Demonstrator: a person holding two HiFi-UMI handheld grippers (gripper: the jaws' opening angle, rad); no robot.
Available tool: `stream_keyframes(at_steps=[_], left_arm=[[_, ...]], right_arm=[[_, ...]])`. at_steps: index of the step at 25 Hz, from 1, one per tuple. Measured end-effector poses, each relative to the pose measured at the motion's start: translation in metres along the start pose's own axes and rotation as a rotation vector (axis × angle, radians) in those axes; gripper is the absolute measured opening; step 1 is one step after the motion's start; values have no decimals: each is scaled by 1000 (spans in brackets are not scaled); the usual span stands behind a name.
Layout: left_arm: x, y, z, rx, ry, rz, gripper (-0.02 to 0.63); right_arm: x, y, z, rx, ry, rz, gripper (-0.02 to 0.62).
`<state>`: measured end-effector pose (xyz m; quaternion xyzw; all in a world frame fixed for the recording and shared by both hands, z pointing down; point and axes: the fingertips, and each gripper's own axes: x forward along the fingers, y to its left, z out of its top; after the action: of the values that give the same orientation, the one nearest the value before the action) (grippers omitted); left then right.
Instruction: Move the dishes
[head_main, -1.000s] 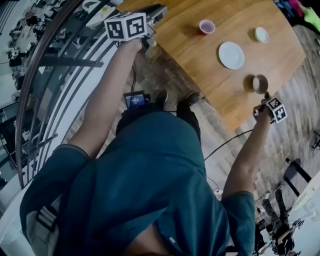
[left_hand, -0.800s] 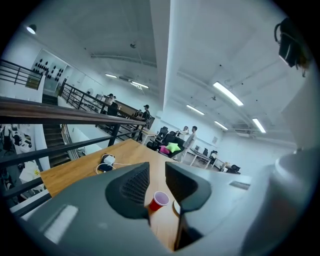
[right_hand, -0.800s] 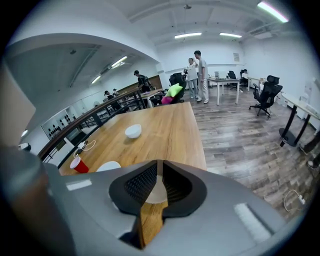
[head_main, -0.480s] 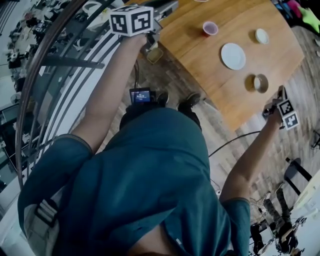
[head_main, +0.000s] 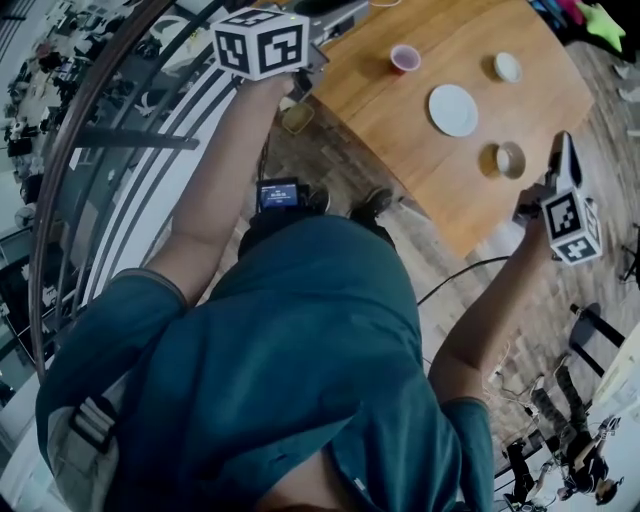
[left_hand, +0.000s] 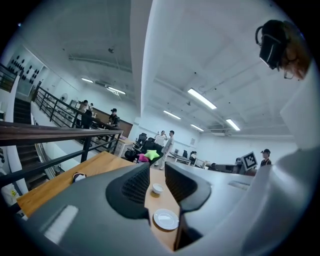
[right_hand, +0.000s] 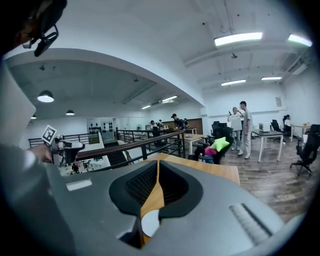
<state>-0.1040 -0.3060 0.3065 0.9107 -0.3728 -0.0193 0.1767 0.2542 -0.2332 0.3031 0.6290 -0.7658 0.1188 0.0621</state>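
R gripper (head_main: 566, 148), jaws all but closed & empty, sits nearest small tan round bowl (head_main: 510, 160), just to its left in head view; L gripper (head_main: 338, 16) open, empty, farther off

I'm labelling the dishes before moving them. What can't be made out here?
- The pink cup, head view: too small to tell if it holds anything.
- A white patch under the right gripper, right gripper view: mostly hidden by the gripper's body; which dish is unclear.
- The wooden table, far end, head view: cut off by the top edge.
- A small object on the table, left gripper view: too small to name.
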Motion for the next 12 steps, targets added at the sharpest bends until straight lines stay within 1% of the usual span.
stream_keyframes(at_steps=[4, 8, 12], left_arm=[[-1, -20, 11, 47, -4, -48, 89], [-5, -35, 17, 126, 7, -71, 80], [-9, -52, 25, 196, -5, -102, 78]], right_arm=[[-11, 53, 25, -82, -45, 68, 20], [-23, 101, 46, -158, -92, 133, 18], [-37, 133, 54, -239, -115, 163, 8]])
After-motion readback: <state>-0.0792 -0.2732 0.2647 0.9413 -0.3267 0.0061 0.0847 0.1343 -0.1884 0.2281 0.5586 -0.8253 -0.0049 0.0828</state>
